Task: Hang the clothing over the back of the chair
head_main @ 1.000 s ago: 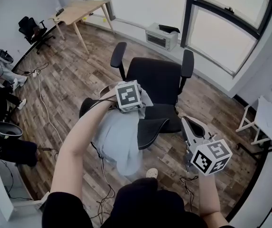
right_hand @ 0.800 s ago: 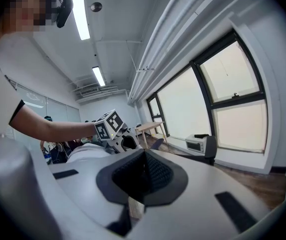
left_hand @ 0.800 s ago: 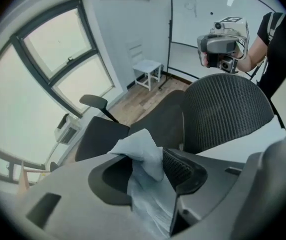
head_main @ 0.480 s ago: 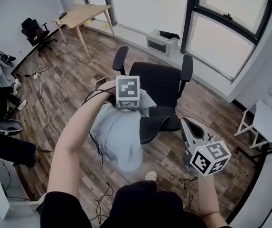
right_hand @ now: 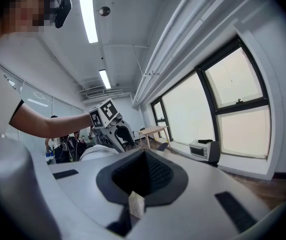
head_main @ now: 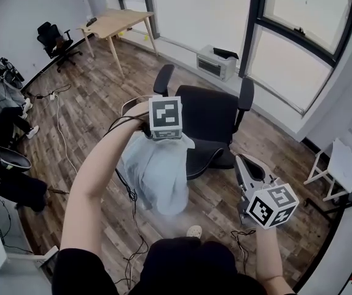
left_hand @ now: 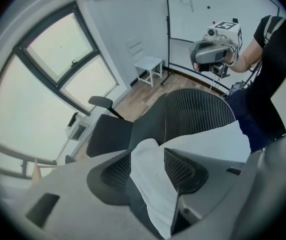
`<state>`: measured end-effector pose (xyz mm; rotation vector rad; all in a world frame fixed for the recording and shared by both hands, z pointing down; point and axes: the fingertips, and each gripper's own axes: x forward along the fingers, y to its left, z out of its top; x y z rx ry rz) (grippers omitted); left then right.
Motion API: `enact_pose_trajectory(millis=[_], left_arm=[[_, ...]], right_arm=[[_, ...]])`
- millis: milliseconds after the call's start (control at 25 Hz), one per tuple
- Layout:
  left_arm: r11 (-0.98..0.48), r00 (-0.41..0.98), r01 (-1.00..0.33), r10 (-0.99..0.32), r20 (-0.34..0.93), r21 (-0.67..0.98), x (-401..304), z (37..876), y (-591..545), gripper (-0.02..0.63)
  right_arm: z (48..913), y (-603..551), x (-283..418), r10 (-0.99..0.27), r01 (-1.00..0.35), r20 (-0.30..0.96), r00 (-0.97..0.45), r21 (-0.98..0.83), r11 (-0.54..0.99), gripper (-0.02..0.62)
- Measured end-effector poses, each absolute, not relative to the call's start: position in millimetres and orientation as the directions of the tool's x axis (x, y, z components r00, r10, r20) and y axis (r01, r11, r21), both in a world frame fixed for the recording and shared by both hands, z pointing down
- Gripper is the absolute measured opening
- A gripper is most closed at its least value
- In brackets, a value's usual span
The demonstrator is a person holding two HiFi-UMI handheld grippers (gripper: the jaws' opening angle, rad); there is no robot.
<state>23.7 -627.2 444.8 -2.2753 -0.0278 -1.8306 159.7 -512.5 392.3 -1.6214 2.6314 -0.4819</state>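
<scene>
In the head view the left tool [head_main: 166,134] hides its jaws under its marker cube. Its own view shows them wide, just opened, with the pale clothing [head_main: 157,174] lying loose between them. The clothing drapes over the back of the chair [head_main: 212,112] and covers its left part. The right tool [right_hand: 143,176], jaws together, is well apart from the chair. Cables [head_main: 131,196] cross the floor, and a wooden bench [head_main: 117,20] stands near the window.
</scene>
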Motion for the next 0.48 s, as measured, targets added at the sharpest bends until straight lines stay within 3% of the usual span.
enact_pose_trajectory(millis=[240, 480], left_arm=[[-0.978, 0.403, -0.044, -0.202, 0.893, -0.202, 14, 401, -618, 0.179], [-0.939, 0.471, -0.252, -0.329, 0.818, -0.233, -9, 375, -606, 0.178]], right_arm=[[385, -504, 149, -0.857, -0.853, 0.135, -0.497, -0.258, 0.454, 0.000], [378, -489, 135, -0.820, -0.821, 0.141, -0.555, -0.252, 0.512, 0.000]])
